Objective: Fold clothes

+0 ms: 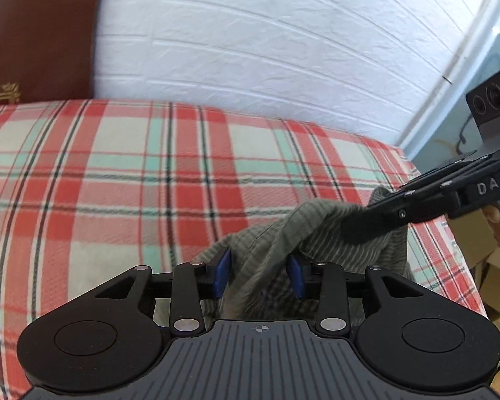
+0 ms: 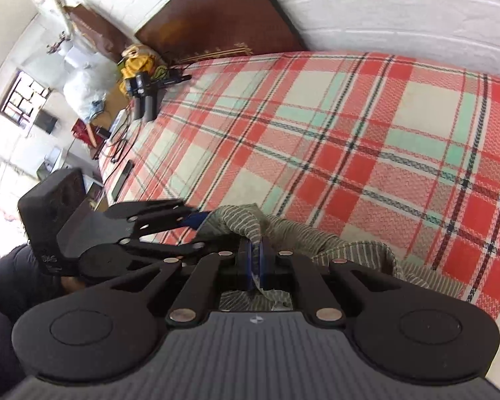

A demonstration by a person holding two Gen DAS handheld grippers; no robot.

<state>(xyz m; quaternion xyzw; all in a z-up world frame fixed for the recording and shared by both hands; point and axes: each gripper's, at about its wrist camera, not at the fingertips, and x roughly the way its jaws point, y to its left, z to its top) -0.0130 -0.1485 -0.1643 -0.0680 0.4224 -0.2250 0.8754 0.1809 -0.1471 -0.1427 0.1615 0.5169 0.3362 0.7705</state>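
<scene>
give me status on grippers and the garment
Left gripper open, cloth between fingers. Right gripper shut on green garment. Garment bunched, lifted over plaid bed. Nothing blocking.

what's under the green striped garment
The olive-green ribbed striped garment lies over the red, cream and mint plaid bedspread. Anything beneath its bunched folds is hidden.

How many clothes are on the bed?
1 that I can see: a green striped garment, bunched near the plaid blanket's close edge, pinched by the right gripper, with the left gripper around it. More could lie out of view.
</scene>
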